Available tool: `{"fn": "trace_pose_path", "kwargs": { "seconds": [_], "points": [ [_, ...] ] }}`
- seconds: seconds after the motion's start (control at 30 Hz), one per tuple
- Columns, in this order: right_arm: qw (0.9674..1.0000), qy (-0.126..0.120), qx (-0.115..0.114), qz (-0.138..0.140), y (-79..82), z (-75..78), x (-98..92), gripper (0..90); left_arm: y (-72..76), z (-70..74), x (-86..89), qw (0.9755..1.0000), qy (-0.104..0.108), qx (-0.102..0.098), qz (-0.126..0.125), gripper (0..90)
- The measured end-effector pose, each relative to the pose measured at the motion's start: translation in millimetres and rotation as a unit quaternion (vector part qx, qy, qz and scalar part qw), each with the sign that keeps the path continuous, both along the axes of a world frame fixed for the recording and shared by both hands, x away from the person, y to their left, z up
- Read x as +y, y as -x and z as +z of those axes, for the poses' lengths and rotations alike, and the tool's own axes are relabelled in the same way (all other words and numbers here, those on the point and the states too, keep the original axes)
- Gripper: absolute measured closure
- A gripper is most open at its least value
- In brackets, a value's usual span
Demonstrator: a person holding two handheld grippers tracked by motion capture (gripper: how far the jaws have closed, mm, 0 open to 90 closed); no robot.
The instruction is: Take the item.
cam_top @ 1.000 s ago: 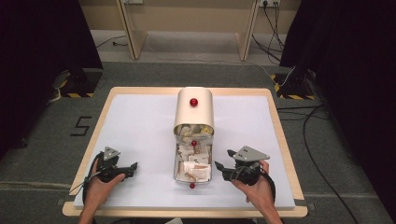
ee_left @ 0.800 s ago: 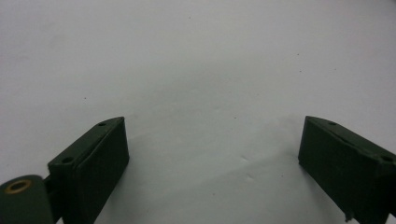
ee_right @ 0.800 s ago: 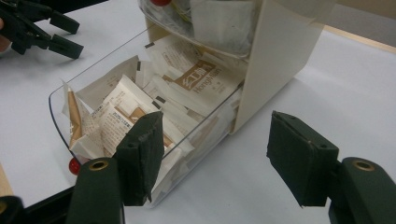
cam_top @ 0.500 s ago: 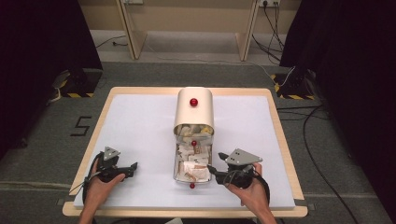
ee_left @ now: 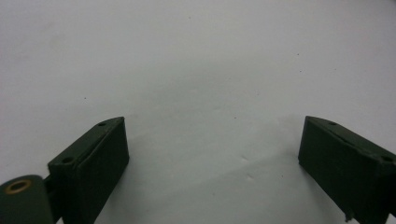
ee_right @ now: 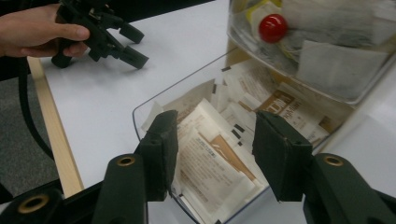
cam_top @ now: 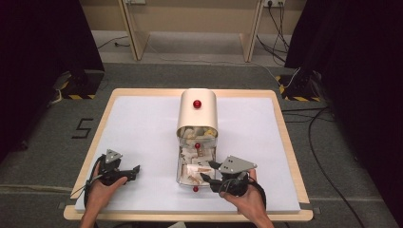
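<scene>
Grey carpet floor [cam_top: 142, 85] surrounds the table [cam_top: 280, 137], with black curtains [cam_top: 43, 52] either side and wooden furniture legs [cam_top: 135, 38] behind.

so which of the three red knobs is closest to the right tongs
The red knob on the clear drawer's near end, beside the right tongs; the other two sit farther back.

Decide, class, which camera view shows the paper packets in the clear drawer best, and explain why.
The right gripper view: the paper packets lie close up in the clear drawer, print and edges plain, just beyond the right gripper. The high view shows the packets small and indistinct. The left gripper view looks at the white tabletop.
</scene>
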State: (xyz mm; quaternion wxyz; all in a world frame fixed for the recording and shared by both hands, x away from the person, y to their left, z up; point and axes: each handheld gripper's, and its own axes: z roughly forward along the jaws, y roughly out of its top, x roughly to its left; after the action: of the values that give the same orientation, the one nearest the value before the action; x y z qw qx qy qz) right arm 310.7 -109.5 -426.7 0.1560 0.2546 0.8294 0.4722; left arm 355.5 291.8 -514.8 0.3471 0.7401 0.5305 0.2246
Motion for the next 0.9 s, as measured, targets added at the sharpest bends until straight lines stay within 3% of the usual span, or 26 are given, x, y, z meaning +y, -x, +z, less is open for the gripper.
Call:
{"fn": "trace_pose_path", "kwargs": {
  "seconds": [0.4,0.9],
  "points": [
    [0.9995,0.011,0.006,0.031,-0.2,-10.1,18.8,58.6,0.0,0.0,0.0,1.0000,0.000,0.000,0.000,7.8],
    [0.9987,0.020,0.014,0.044,-2.1,-17.8,29.9,59.8,0.0,0.0,0.0,1.0000,0.000,0.000,0.000,7.8]
  ]
}}
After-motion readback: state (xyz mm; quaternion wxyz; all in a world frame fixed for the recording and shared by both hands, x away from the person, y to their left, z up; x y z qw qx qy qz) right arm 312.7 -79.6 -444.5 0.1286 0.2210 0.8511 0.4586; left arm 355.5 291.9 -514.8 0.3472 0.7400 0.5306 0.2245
